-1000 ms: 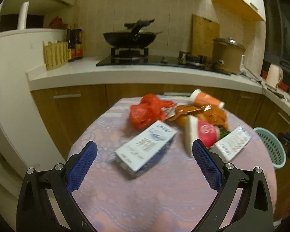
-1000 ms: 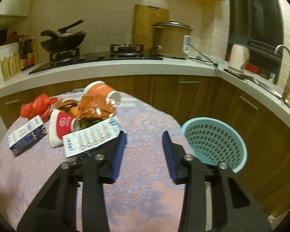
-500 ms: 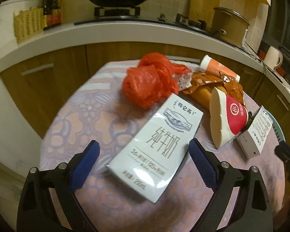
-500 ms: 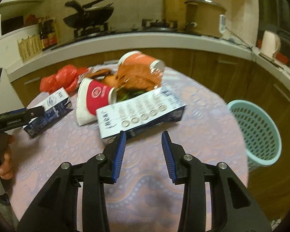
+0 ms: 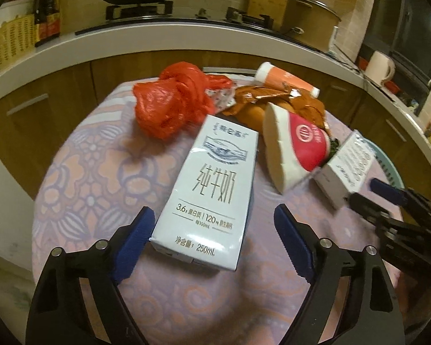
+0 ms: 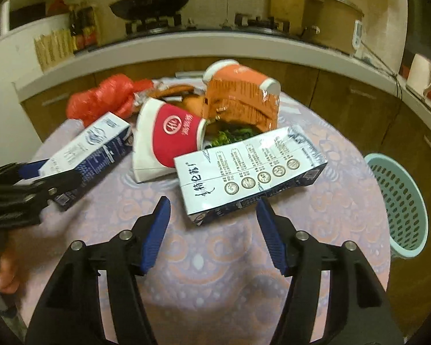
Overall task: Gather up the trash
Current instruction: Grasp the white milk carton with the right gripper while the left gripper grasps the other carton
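Note:
Trash lies on a round table with a lilac cloth (image 5: 80, 178). My left gripper (image 5: 212, 227) is open, its blue pads on either side of the near end of a white milk carton (image 5: 212, 184); this carton also shows in the right wrist view (image 6: 92, 149). My right gripper (image 6: 212, 215) is open just before a second white carton (image 6: 250, 172), also seen in the left wrist view (image 5: 347, 164). Behind lie a red-and-white paper cup (image 6: 169, 132), a red plastic bag (image 5: 169, 106), an orange wrapper (image 6: 241, 103) and an orange cup (image 5: 284, 79).
A pale green mesh basket (image 6: 399, 207) stands at the right below the table edge. A kitchen counter (image 5: 158, 34) with a stove and wok curves behind the table. A kettle (image 5: 379, 64) and a pot (image 5: 310, 17) sit on the counter.
Both grippers moved forward and down toward the cartons. The right gripper's jaws opened wide. The left gripper's pads now flank the milk carton's near end.

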Tool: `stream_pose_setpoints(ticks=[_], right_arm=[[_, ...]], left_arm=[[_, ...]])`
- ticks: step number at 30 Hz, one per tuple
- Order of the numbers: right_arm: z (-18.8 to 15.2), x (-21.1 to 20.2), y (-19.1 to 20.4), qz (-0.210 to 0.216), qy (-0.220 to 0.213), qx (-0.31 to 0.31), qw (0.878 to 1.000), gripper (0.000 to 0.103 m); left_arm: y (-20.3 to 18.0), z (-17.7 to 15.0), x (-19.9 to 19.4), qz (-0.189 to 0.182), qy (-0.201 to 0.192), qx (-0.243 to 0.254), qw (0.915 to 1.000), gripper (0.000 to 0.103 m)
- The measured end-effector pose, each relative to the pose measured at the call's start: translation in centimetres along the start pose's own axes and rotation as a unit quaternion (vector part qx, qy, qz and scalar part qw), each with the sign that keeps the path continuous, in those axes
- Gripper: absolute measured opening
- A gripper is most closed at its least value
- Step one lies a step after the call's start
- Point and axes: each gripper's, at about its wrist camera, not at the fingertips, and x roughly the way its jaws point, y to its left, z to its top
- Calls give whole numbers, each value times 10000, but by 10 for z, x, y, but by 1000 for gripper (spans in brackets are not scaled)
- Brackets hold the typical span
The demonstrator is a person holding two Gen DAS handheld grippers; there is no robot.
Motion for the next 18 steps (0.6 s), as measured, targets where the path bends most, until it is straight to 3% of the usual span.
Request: stream_pose_setpoints(ticks=[3, 8, 15, 17, 18], right_arm=[[1, 5, -11, -30, 128, 202, 9997, 59], [-3, -7, -40, -307, 17, 371, 9988, 59], [-5, -23, -102, -956, -138, 838, 9918, 59], [-5, -28, -117, -1002, -147, 1008, 9897, 59], [-5, -31, -122, -921, -169, 1106, 9894, 59]], left_arm=[[-1, 0, -1, -67, 21, 13, 10000, 82], [-1, 4, 6, 216, 69, 80, 9997, 84], [-16, 10, 18, 387, 147, 268, 9988, 82], [-21, 9, 18, 470, 129, 327, 9983, 76], [-23, 9, 19, 511, 133, 340, 9980, 65]])
